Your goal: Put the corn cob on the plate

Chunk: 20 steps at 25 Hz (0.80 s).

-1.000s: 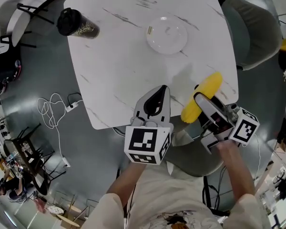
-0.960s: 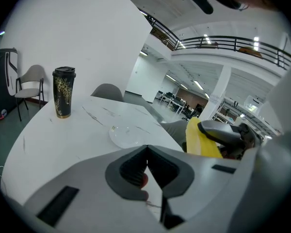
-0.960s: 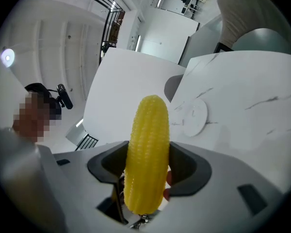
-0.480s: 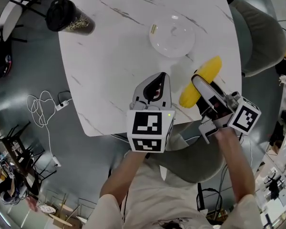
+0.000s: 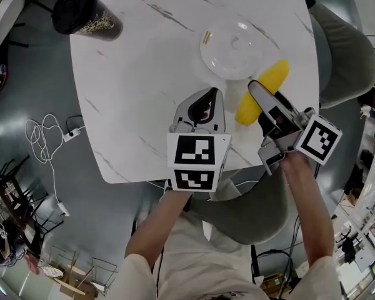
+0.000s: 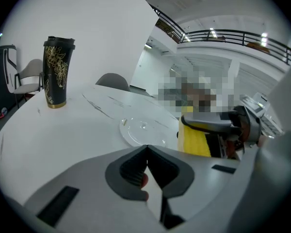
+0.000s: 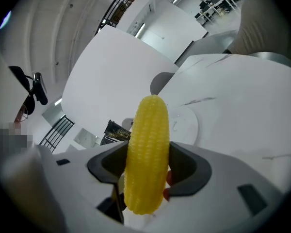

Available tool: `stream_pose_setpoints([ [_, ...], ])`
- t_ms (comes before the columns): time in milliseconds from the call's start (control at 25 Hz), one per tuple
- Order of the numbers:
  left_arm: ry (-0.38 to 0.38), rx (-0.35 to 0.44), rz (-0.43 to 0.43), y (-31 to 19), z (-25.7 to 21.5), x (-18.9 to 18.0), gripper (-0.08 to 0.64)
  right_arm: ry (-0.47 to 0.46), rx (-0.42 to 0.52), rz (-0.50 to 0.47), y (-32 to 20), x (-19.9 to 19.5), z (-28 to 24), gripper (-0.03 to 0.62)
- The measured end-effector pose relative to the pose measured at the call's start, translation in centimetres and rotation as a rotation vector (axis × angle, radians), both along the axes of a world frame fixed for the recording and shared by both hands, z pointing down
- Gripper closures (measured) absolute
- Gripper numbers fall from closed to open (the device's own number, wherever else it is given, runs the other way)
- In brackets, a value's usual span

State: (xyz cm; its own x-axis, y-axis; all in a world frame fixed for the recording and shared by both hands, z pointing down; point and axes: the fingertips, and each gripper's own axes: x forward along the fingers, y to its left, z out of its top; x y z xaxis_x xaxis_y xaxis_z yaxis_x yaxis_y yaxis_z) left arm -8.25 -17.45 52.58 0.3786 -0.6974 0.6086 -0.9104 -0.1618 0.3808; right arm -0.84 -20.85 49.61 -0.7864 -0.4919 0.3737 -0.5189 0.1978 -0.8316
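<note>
My right gripper [image 5: 257,94] is shut on the yellow corn cob [image 5: 262,92], holding it just off the near right rim of the clear glass plate [image 5: 230,49] on the white marble table [image 5: 144,74]. In the right gripper view the corn cob [image 7: 146,152] stands between the jaws, with the plate [image 7: 184,125] behind it. My left gripper [image 5: 203,102] hovers over the table near the plate's front, shut with nothing in it. The left gripper view shows the plate [image 6: 145,130] ahead and the corn cob [image 6: 196,139] at the right.
A black tumbler with gold pattern [image 5: 81,14] stands at the table's far left corner, and shows as the tumbler [image 6: 57,71] in the left gripper view. A grey chair [image 5: 347,49] sits at the table's right side. Cables [image 5: 47,139] lie on the floor at the left.
The right gripper has carried the corn cob forward, closer to the plate. The left gripper has also moved a little forward over the table.
</note>
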Motion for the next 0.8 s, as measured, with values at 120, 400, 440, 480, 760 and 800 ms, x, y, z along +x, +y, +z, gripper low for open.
stream_pose_setpoints([
  [120,-0.006,-0.01,0.008,-0.7,0.5,0.1,0.552,0.041,0.022,-0.006,-1.7,-0.3,0.2,0.341],
  [400,-0.035,-0.001,0.002,-1.7,1.3,-0.9,0.551,0.311,0.122,-0.074,-5.1,-1.7,1.8,0.341],
  [440,-0.037,-0.001,0.003,-1.7,1.4,-0.9,0.551,0.36,0.13,-0.082,-5.4,-1.6,2.2,0.341],
  [480,-0.039,-0.001,0.003,-1.7,1.6,-0.9,0.552,0.406,0.14,-0.09,-5.7,-1.6,2.5,0.341],
  [760,-0.012,-0.013,-0.009,-1.2,2.2,-1.1,0.551,0.603,0.241,-0.127,-7.3,-2.1,3.2,0.341],
  [800,-0.009,-0.011,-0.01,-1.0,2.2,-1.1,0.552,0.619,0.241,-0.127,-7.5,-2.1,3.2,0.341],
])
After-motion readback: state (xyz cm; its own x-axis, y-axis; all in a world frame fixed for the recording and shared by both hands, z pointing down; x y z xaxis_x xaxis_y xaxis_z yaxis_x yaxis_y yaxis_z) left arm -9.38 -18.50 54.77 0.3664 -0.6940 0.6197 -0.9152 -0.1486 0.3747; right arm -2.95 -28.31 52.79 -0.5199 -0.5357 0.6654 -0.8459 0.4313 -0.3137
